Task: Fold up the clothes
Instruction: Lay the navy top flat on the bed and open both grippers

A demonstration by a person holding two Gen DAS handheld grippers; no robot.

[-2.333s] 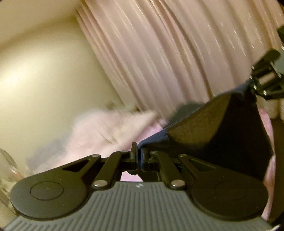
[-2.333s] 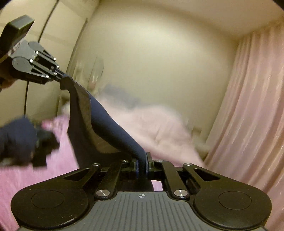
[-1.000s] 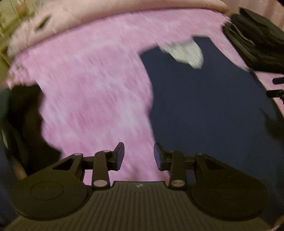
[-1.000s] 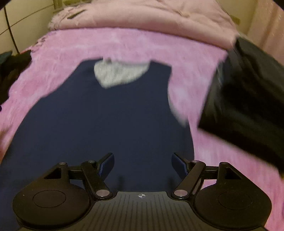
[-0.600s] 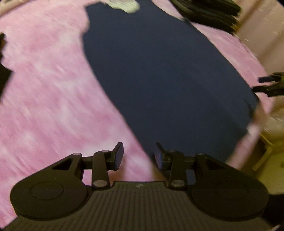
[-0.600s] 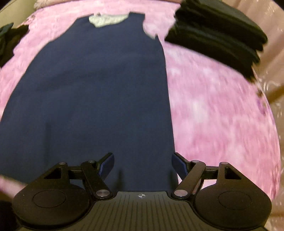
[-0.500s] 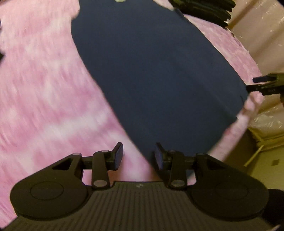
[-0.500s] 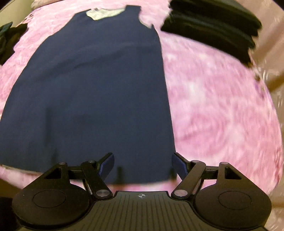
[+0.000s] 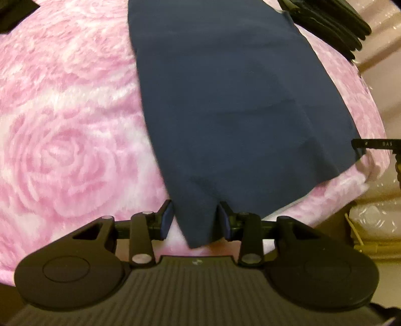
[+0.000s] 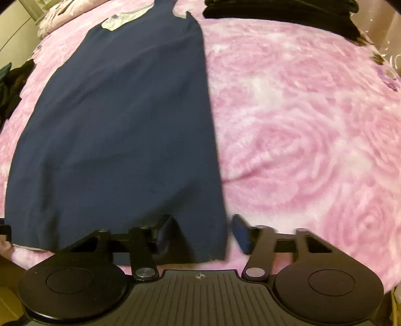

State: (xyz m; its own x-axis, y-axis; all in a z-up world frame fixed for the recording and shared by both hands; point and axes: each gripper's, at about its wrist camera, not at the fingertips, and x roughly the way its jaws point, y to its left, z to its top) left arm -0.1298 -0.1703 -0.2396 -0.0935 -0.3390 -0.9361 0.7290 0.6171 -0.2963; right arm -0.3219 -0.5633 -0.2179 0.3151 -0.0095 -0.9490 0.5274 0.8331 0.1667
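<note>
With the navy garment [image 10: 120,130] spread flat on the pink bed [image 10: 300,125], long axis running straight ahead, each hand-held gripper [image 9: 195,222] [image 10: 203,233] straddles a near hem corner, jaws apart.

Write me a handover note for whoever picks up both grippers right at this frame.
Left gripper: jaws open, astride the near left hem corner of the navy garment, not yet closed on it.
Right gripper: jaws open, astride the near right hem corner, not gripping.
The garment lies spread flat on the pink blanket, neck end far. A stack of dark clothes sits at the far right.
Done: laid out flat. Left: close on both corners, probably fold the hem toward the neck.
</note>
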